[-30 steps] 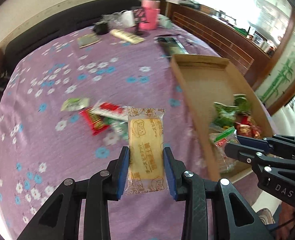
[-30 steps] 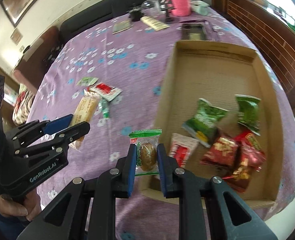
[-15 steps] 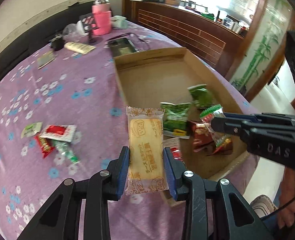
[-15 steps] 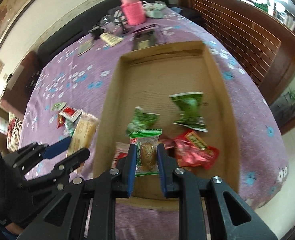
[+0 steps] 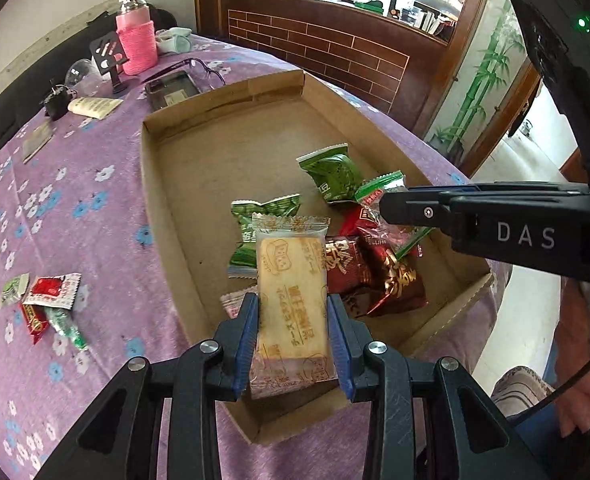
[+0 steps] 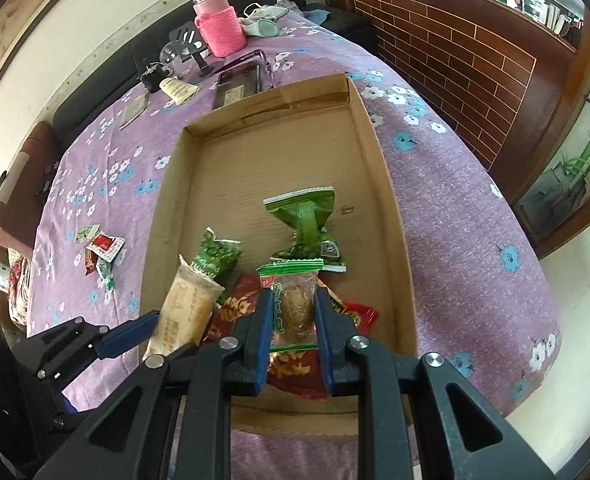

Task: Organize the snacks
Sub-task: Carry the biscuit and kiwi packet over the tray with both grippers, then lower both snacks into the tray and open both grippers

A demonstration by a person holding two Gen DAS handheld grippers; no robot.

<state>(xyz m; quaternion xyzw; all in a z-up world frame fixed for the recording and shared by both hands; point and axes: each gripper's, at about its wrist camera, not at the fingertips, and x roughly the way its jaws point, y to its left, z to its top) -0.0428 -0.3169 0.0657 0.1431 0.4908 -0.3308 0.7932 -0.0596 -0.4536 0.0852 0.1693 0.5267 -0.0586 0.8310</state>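
Both loads are over the cardboard tray [image 6: 387,216], not released yet. Left gripper [image 5: 293,334] is clamped on the long biscuit pack [image 5: 291,292]; right gripper [image 6: 294,326] is clamped narrow on a small clear pack with green ends [image 6: 293,304], something brown inside. Both packs hang above the near end of the tray, over the pile already in it: two green packets [image 6: 307,224] and several red-gold ones [image 5: 379,276], all bunched at the near end, far half bare. Left to do, by my read: drop these two, then fetch the small cluster of red, white and green packets [image 5: 43,300] on the purple floral counter [image 5: 75,184] left of the tray. Pink bottle [image 6: 219,28], phone and oddments at the far end look unrelated.
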